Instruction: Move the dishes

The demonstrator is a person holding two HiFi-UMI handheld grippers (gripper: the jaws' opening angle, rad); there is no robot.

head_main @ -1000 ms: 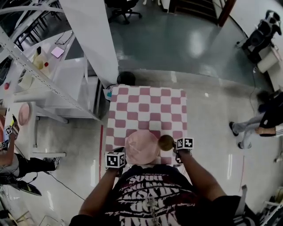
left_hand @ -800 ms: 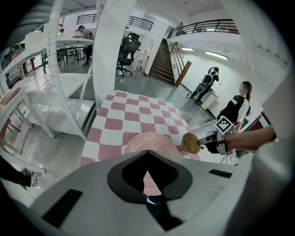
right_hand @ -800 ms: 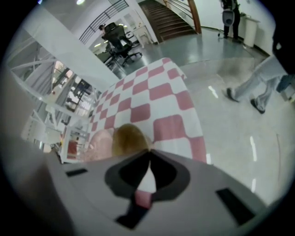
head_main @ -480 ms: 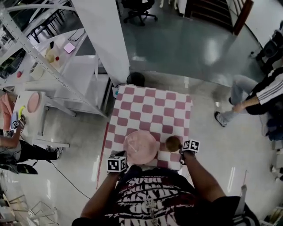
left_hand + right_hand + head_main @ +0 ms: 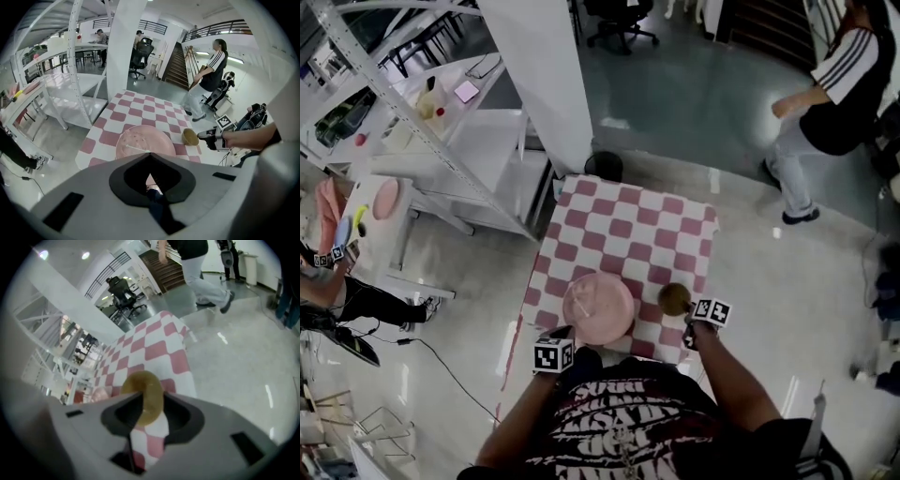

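Bright, even overhead light leaves white glare on the glossy floor (image 5: 712, 103) and only soft shadows, while my two gripper views bend hard at black-rimmed edges and the right one blurs the near bowl (image 5: 145, 397)

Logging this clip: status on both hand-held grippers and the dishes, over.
Left hand-held gripper shut on pink plate rim. Right hand-held gripper jaws just opened, bowl rim between. No obstruction seen on checked table.

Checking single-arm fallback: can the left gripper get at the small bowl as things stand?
Probably not cleanly. The left gripper sits at the pink plate's near rim, and the small bowl lies past the plate's right side, where the right gripper, jaws just opening, has the bowl's rim between them.
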